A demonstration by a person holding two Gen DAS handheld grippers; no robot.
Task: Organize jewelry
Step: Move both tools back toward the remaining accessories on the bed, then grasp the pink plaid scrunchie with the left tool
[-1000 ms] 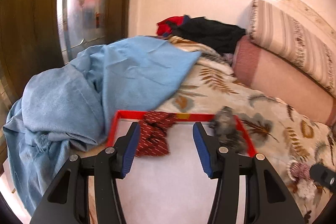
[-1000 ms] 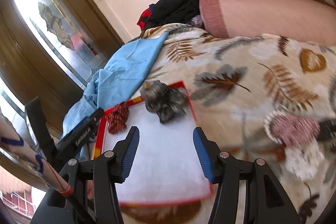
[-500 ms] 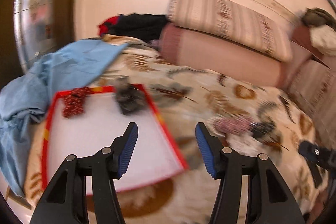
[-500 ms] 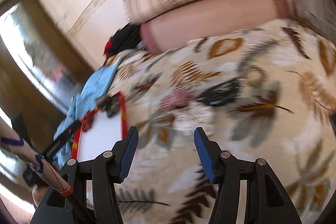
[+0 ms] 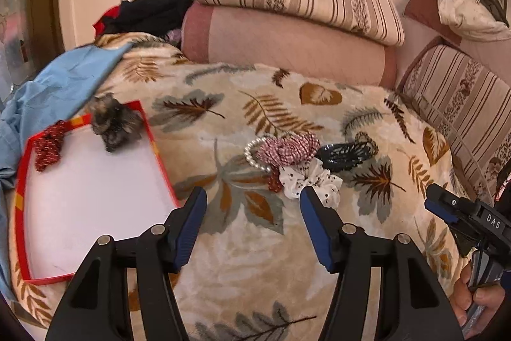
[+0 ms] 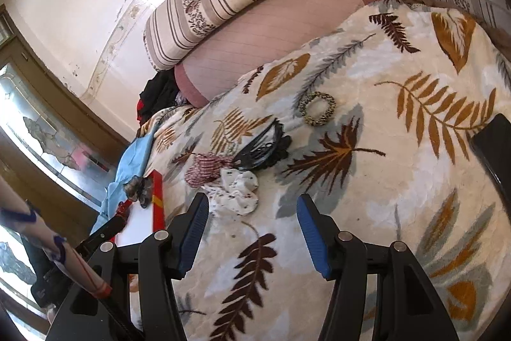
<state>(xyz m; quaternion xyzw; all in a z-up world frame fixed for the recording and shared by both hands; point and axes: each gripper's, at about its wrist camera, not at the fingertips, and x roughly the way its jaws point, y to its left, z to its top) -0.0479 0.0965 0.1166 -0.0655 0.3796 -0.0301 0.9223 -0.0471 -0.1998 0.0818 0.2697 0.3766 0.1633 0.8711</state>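
Observation:
A red-rimmed white tray [image 5: 153,143] lies on the leaf-print blanket at the left, holding a red scrunchie [image 5: 48,146] and a dark furry scrunchie [image 5: 115,123]. A pile sits to its right: pink checked scrunchie [image 5: 287,147], pearl bracelet [image 5: 252,155], white dotted scrunchie [image 5: 316,178], black claw clip [image 5: 345,152]. My left gripper [image 5: 252,213] is open and empty, just short of the pile. My right gripper [image 6: 252,219] is open and empty, near the white scrunchie [image 6: 236,190]. A leopard-print scrunchie [image 6: 317,108] lies apart, farther back.
Rolled striped and pink bedding [image 5: 287,21] lines the back and right. A blue cloth [image 5: 57,85] lies bunched beside the tray's far left. Dark clothes [image 5: 147,11] sit in the corner. A black flat object [image 6: 491,146] lies at the blanket's right edge.
Both grippers have swung right, away from the tray and toward the pile of scrunchies. Both stay open and empty.

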